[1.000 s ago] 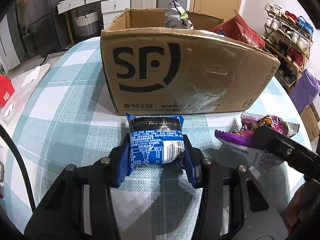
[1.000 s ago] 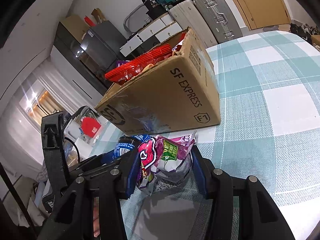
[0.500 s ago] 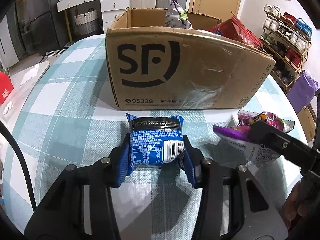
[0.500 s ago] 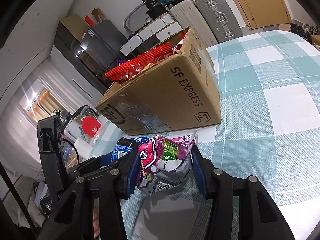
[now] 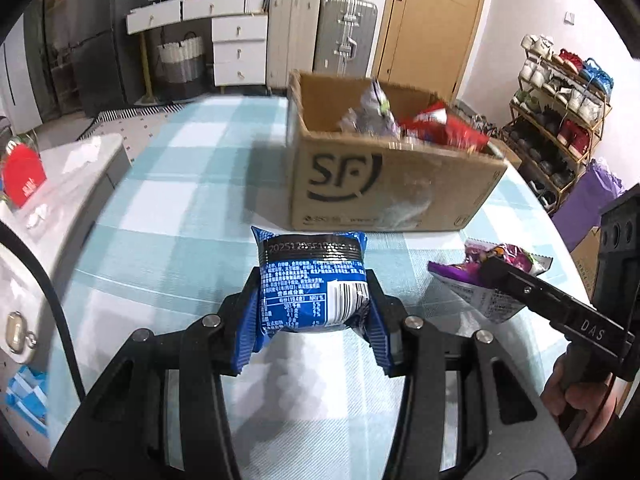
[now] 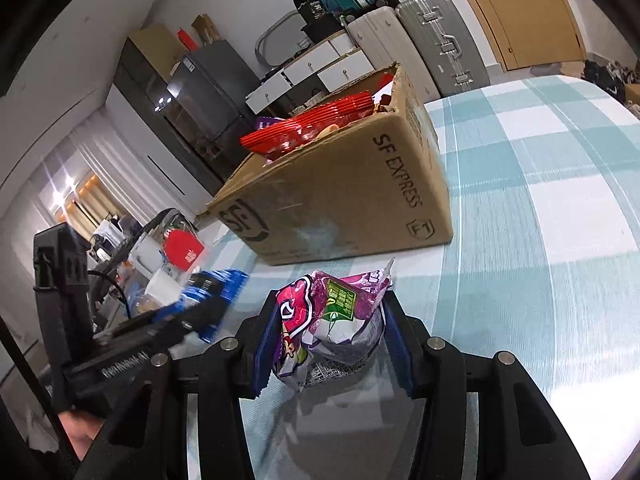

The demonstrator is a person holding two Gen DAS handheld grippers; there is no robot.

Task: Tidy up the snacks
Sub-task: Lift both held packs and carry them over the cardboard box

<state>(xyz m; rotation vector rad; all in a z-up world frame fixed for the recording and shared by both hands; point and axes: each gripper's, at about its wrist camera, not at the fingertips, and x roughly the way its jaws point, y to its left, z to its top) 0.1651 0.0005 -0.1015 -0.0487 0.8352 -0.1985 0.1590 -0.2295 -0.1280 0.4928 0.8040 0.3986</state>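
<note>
The blue snack packet (image 5: 314, 286) sits pinched in the left tongs (image 5: 312, 320), lifted off the checked desk (image 5: 168, 216) just short of the cardboard box (image 5: 384, 188). The right tongs (image 6: 330, 344) clamp a purple packet (image 6: 332, 316). I'd clear the box's near wall before letting go.

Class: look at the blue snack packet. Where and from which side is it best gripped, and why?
Grip the blue snack packet across its puffed middle, pads on its two side edges, coming from its rear sealed end. The middle is soft and narrow enough; the left hand-held gripper holds it so, sealed front end pointing at the cardboard box.
</note>
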